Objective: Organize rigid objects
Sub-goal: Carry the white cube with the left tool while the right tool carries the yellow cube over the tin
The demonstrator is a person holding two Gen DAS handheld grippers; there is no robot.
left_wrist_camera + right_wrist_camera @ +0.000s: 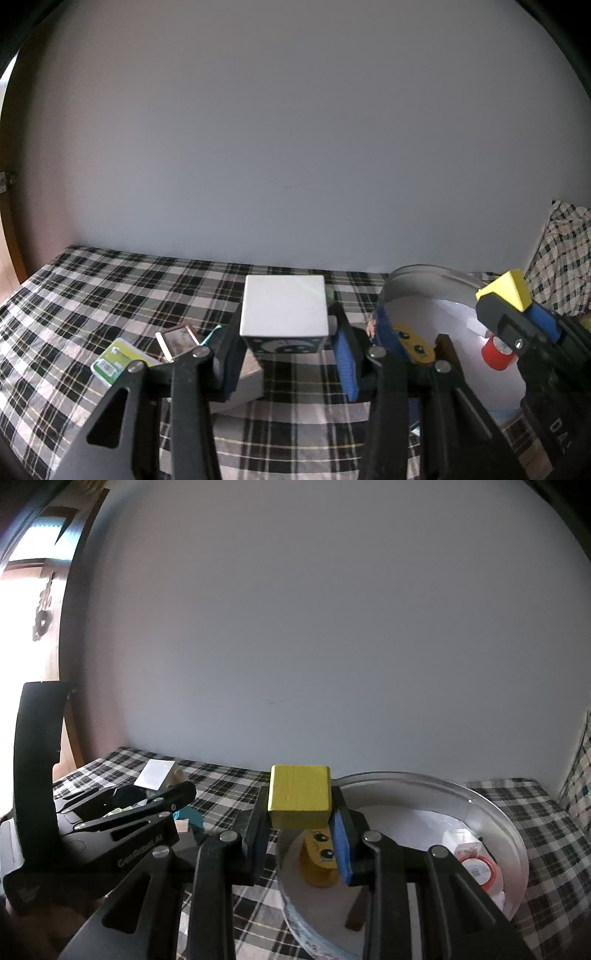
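Left wrist view, nearest first: left gripper [286, 345], jaws clamped on a white box [284, 306] with a dark patterned front face, held clear above the checked bedspread [74, 295]. The grip sits low on the box sides, so the top stays free; likely carried level for setting down.

Just beyond, lower left of frame: a grey flat box [243, 387] lies on the bed under the jaws, beside a green-and-white packet [114, 360] and a small framed card [177, 341]. These are loose and apparently not yet sorted.

Right wrist view, nearest first: right gripper [301, 819], jaws shut tight on a yellow cube [299, 795], gripped by opposite flat faces, which suits a rigid block. It hangs at the left rim of a round metal tin [509, 834], lower right of frame.

Inside the tin: a yellow toy with cartoon eyes [319, 860] and a red-lidded jar [478, 871] on white lining. The tin reads as the collecting place; the cube looks next to go in.

Far: plain wall, with a checked pillow [565, 254] at right edge.
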